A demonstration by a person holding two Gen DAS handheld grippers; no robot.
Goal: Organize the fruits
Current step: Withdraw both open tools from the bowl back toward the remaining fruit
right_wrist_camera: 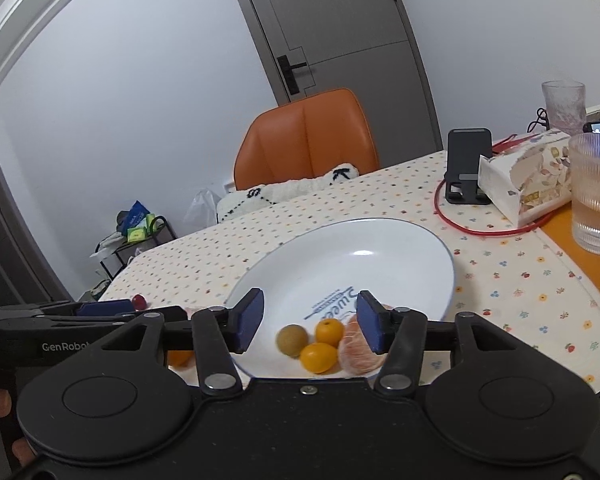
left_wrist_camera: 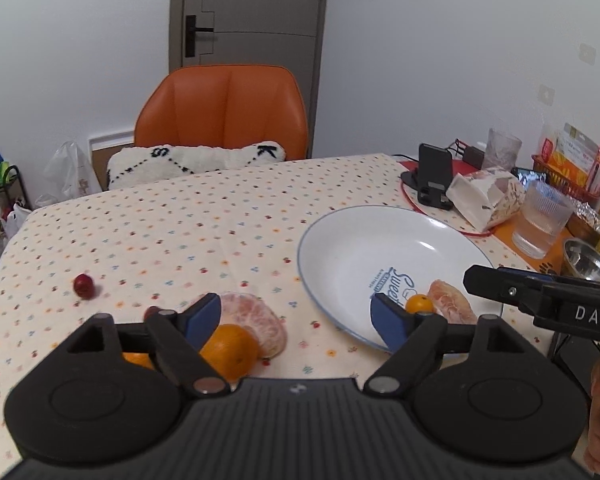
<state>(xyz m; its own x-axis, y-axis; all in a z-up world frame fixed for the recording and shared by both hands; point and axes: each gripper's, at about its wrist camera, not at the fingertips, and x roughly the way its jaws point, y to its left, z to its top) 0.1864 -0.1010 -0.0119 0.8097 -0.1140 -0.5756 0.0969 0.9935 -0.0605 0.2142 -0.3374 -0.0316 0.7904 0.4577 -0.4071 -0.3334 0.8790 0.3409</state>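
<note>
A white plate (left_wrist_camera: 340, 248) (right_wrist_camera: 340, 248) with blue lettering holds two small oranges (right_wrist_camera: 329, 331), a brown-green round fruit (right_wrist_camera: 292, 340) and a peeled citrus piece (right_wrist_camera: 356, 354). Left of the plate on the cloth lie an orange (left_wrist_camera: 230, 350), a peeled citrus half (left_wrist_camera: 256, 320) and a red fruit (left_wrist_camera: 84, 285). My left gripper (left_wrist_camera: 298, 320) is open above the cloth between the orange and the plate, holding nothing. My right gripper (right_wrist_camera: 310, 320) is open over the plate's near rim, above the fruits, holding nothing.
At the back right stand a phone holder (left_wrist_camera: 434, 178), a torn tissue box (left_wrist_camera: 484, 196), a ribbed glass of water (left_wrist_camera: 540, 220) and a steel bowl (left_wrist_camera: 588, 264). An orange chair (left_wrist_camera: 224, 112) with a pillow sits behind the table.
</note>
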